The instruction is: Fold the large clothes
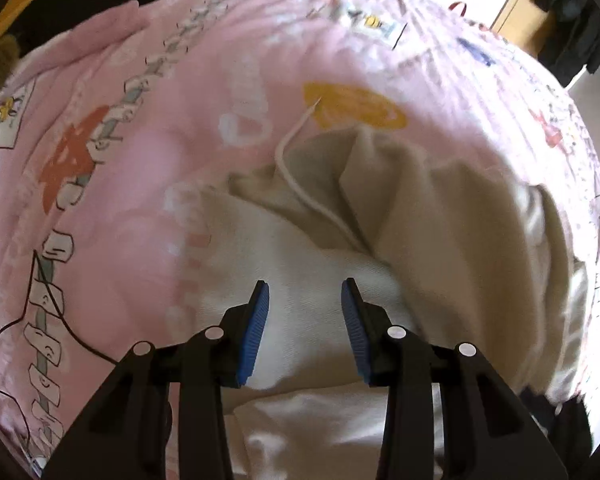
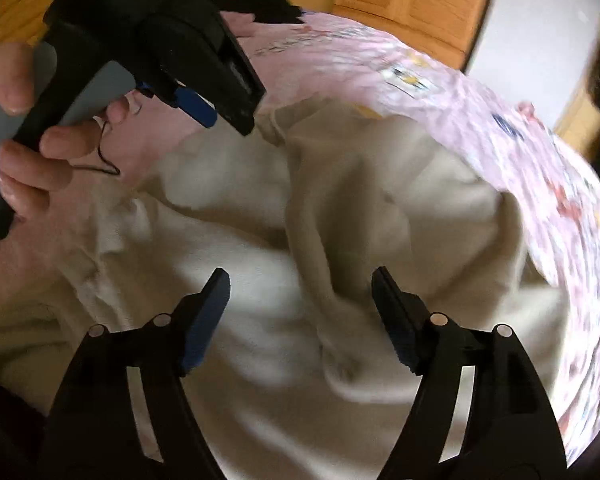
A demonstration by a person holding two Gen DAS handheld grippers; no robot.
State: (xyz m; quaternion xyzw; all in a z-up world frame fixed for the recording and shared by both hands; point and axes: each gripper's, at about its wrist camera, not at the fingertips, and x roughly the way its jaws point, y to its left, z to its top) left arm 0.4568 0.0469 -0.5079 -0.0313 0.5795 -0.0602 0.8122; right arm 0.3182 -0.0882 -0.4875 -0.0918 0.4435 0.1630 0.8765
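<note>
Left wrist view: left gripper (image 1: pixel 305 292) released, blue pads apart above crumpled cream fleece garment (image 1: pixel 400 208) with white drawstring (image 1: pixel 300 188) — lying on pink cartoon-print bedsheet (image 1: pixel 140 140). Right wrist view: right gripper (image 2: pixel 300 280) released, jaws wide, nothing between — same garment beneath, bunched; bare hand (image 2: pixel 24 152) clasping left gripper's handle at upper left.

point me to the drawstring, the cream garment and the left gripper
drawstring (image 1: pixel 296 184), left wrist view, on the middle of the white cord.
cream garment (image 2: pixel 360 184), right wrist view, on a rumpled fold near its middle.
left gripper (image 1: pixel 305 292), left wrist view, midway between its blue-padded fingertips.
</note>
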